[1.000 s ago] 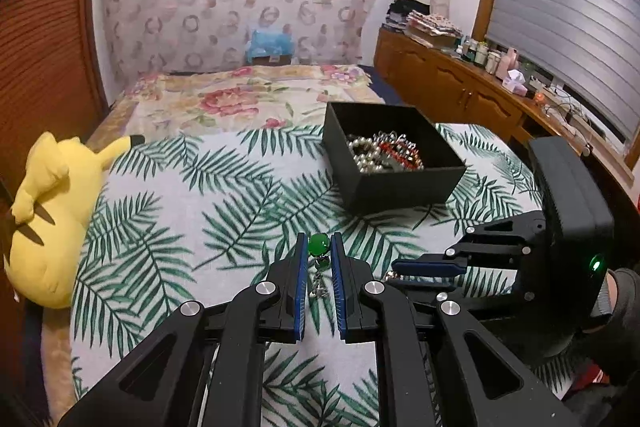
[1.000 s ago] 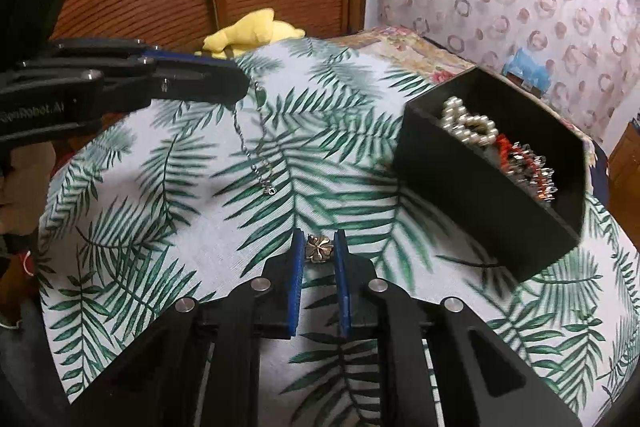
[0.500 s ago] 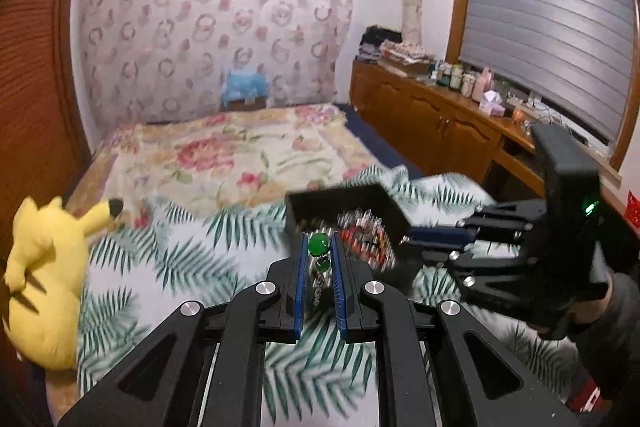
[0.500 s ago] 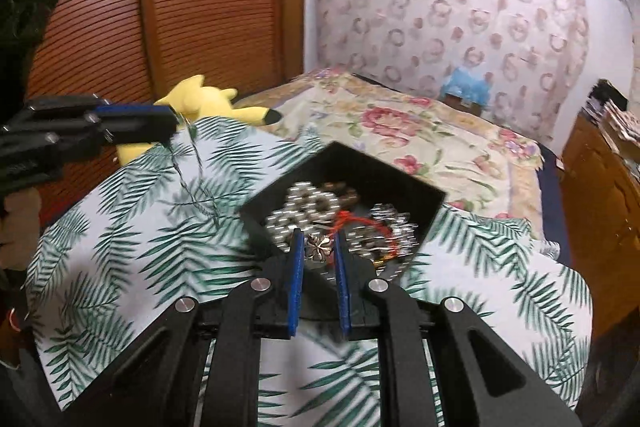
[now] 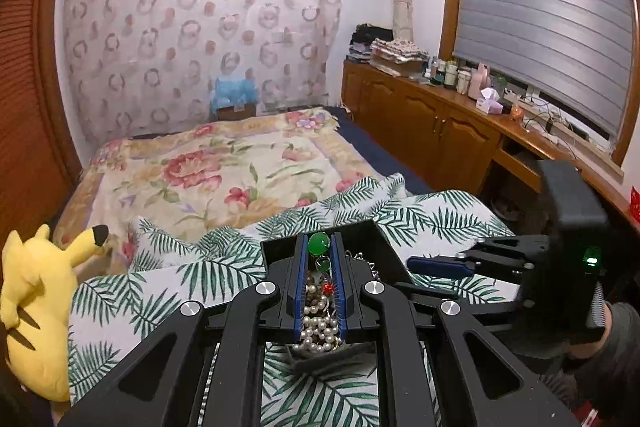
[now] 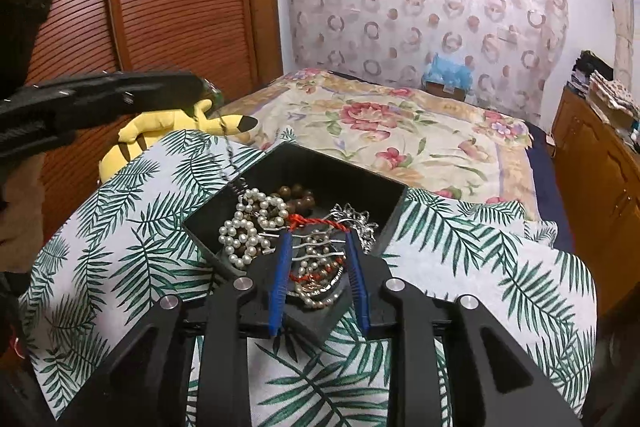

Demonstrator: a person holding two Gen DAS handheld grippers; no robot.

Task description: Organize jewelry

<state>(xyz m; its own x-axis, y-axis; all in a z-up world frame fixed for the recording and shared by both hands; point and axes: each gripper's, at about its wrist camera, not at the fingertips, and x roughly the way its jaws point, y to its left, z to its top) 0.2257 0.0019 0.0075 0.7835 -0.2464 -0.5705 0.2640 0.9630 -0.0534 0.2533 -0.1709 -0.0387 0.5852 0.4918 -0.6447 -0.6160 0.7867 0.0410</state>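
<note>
A black box point(image 6: 332, 173) holding pearl strands point(image 6: 248, 223), brown beads, red cord and silver pieces sits on the palm-leaf cloth point(image 6: 120, 227). My left gripper point(image 5: 319, 249) is shut on a green-bead necklace point(image 5: 318, 243) and holds it over the box point(image 5: 280, 251); its chain point(image 6: 230, 155) hangs down to the box's left corner. My right gripper point(image 6: 318, 239) is open and empty above the box's near side. It shows in the left wrist view point(image 5: 436, 263) at the right.
A yellow plush toy point(image 5: 36, 307) lies at the cloth's left edge. A floral bedspread point(image 5: 208, 171) stretches beyond the box. A wooden cabinet point(image 5: 440, 123) with bottles runs along the right wall. A slatted wooden door point(image 6: 160, 7) stands at the left.
My right gripper has opened over the box and the small flower piece it held is gone from its jaws. My left gripper has carried the green-bead necklace over the box.
</note>
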